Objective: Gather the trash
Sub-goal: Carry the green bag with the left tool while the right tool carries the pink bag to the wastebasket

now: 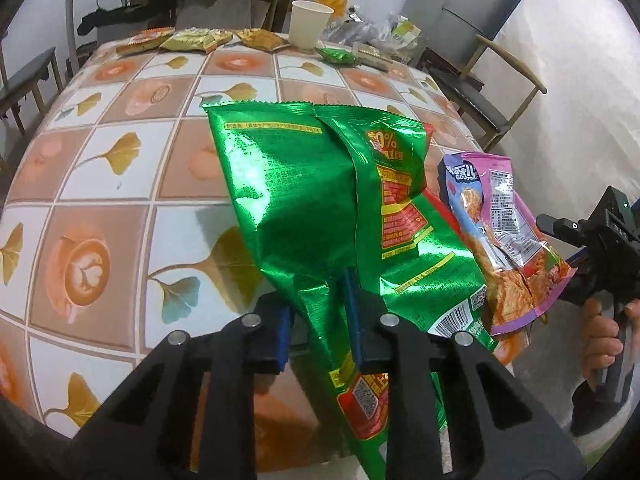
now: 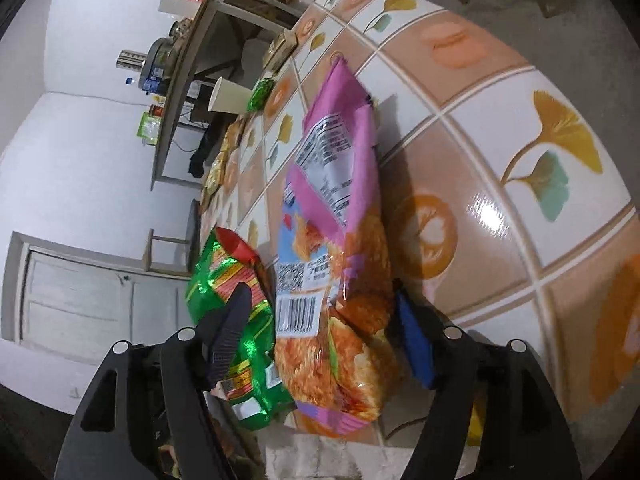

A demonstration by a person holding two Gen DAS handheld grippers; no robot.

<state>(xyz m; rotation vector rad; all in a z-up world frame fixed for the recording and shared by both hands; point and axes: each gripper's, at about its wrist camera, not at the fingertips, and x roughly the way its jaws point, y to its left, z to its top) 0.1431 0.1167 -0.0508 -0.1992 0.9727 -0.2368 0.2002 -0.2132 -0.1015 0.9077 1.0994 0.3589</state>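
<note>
Surface (image 1: 120, 184): our tiled cloth, more wrappers along its far edge.
Green foil bag (image 1: 304, 208): left gripper (image 1: 320, 320) jaws clamped on it, lifted for collection.
Pink snack bag (image 2: 340, 240): between our right gripper (image 2: 320, 344) jaws, which stand apart.

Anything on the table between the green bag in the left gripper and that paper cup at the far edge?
No. In the left wrist view, only bare patterned tablecloth lies between the green bag and the paper cup.

Left wrist view close, facing across the table (image 1: 120, 168), right wrist view rolled sideways, both sharing it
</note>
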